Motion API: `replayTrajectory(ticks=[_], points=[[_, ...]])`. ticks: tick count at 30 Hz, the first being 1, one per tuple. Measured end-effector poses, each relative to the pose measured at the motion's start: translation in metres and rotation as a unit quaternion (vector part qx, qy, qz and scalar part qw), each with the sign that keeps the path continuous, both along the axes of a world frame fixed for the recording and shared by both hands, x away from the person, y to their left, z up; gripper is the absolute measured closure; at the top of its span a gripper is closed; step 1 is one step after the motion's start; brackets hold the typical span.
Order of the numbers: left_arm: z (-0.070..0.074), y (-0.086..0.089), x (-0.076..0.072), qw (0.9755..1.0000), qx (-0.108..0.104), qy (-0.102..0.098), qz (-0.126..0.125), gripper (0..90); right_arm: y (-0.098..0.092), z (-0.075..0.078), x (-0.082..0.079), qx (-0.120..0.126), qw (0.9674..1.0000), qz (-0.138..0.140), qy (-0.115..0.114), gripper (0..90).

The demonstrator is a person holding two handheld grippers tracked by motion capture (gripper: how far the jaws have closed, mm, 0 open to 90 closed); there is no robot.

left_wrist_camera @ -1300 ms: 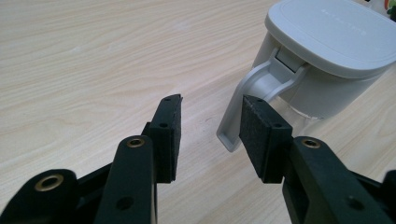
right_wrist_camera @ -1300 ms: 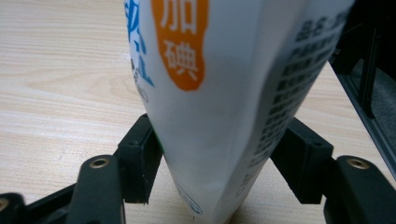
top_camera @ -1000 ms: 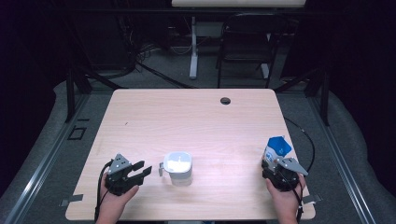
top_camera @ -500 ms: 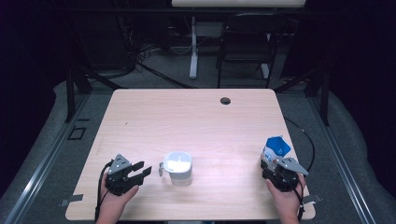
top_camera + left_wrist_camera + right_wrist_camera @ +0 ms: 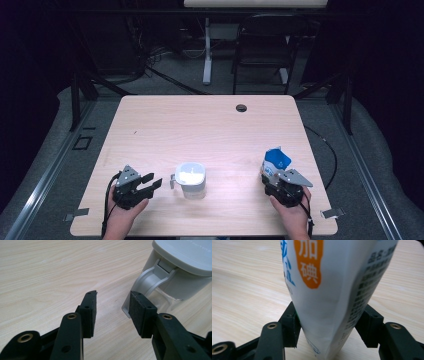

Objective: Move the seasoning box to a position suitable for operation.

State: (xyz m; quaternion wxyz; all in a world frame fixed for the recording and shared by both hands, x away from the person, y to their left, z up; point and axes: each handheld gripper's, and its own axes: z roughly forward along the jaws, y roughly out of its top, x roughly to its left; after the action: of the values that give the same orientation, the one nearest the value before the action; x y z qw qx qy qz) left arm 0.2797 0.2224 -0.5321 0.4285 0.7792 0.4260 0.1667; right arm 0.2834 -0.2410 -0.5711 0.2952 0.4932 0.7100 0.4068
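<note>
Right claw: clenched on the bag, one pad against each side of its lower end, low enough, I judge, that the bag stays upright and the top stays free.
Right claw, place: by the tabletop's front edge, towards the right front corner, with my hand behind it.
Bag: standing upright between my pads, white and blue with orange print; from above, its folded top points away from me, towards the far edge.
Bag, why held so: gripping the narrow sides keeps the printed face clear and should let me tip it from the top.
Left claw: released, nothing between the pads, bare wood showing in the gap.
Left claw, place: near the front edge, towards the left front corner, pointing across the table at the jug.
Left claw, why so: I read it as lined up for the handle, which lies just beyond my right-hand pad; whether pad and handle touch I cannot tell.
Jug: white, lid on, standing near the middle of the front edge, between my two claws, handle turned towards the left one.
Jug, why so: the handle faces the free claw, so I can steady it there.
Far edge: a small dark hole in the wood, well apart from everything.
</note>
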Motion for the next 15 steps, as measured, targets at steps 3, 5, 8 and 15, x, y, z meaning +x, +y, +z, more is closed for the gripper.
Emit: replayTrajectory(ticks=[3, 5, 8, 15], points=[[0.0, 0.0, 0.0, 1.0, 0.0, 0.001, -0.001, 58.3, 0.009, -0.001, 0.0, 0.001, 0.9997, 0.023, -0.001, 43.2], [0.0, 0.0, 0.0, 1.0, 0.0, 0.001, -0.001, 58.2, 0.014, -0.001, -0.001, 0.004, 0.9993, 0.038, 0.0, 43.2], [0.0, 0.0, 0.0, 1.0, 0.0, 0.002, 0.0, 58.2, 0.019, -0.001, -0.001, 0.006, 0.9984, 0.057, -0.001, 43.1], [-0.001, -0.001, 0.0, 1.0, 0.001, 0.001, 0.0, 57.4, 0.018, -0.002, 0.0, 0.01, 0.9974, 0.071, -0.004, 42.5]])
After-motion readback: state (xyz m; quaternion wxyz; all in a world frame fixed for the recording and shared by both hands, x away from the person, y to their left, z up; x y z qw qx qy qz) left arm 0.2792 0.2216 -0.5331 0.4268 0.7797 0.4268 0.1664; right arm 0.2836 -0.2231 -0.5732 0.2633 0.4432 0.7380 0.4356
